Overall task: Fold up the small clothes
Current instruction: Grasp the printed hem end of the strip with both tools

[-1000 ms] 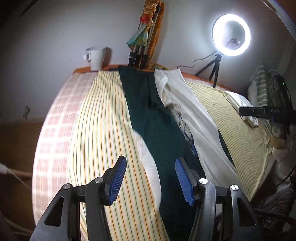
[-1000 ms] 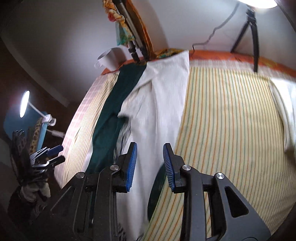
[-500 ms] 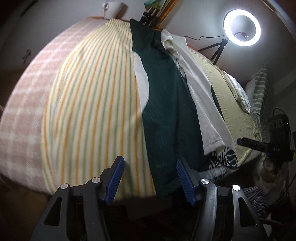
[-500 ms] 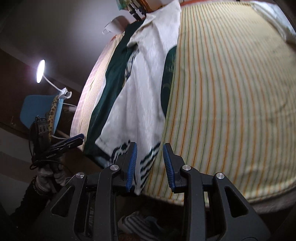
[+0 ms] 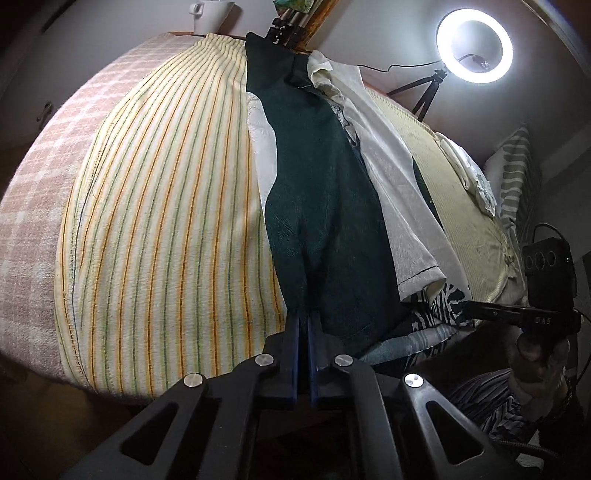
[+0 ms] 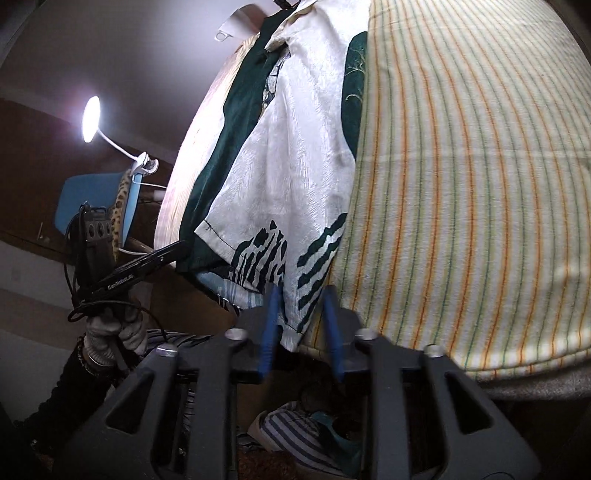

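A dark green garment (image 5: 325, 206) lies lengthwise on the striped bed cover (image 5: 166, 221), with a white garment (image 5: 399, 206) over its right side. My left gripper (image 5: 303, 317) is shut on the green garment's near hem corner at the bed edge. In the right wrist view the white garment (image 6: 291, 155), with dark green markings at its hem, lies over the green one (image 6: 229, 125). My right gripper (image 6: 301, 295) is open, with the white hem corner hanging between its fingers at the bed edge.
A ring light on a tripod (image 5: 474, 46) and a white mug (image 5: 212, 14) stand at the far end. A folded white cloth (image 5: 469, 173) lies far right. A desk lamp (image 6: 92, 118) and blue chair (image 6: 96, 195) stand left of the bed. Striped clothes (image 6: 295, 432) lie on the floor.
Both grippers have dropped to the near bed edge. The left gripper has shut on the green garment's hem corner. The right gripper has come around the white hem, still open.
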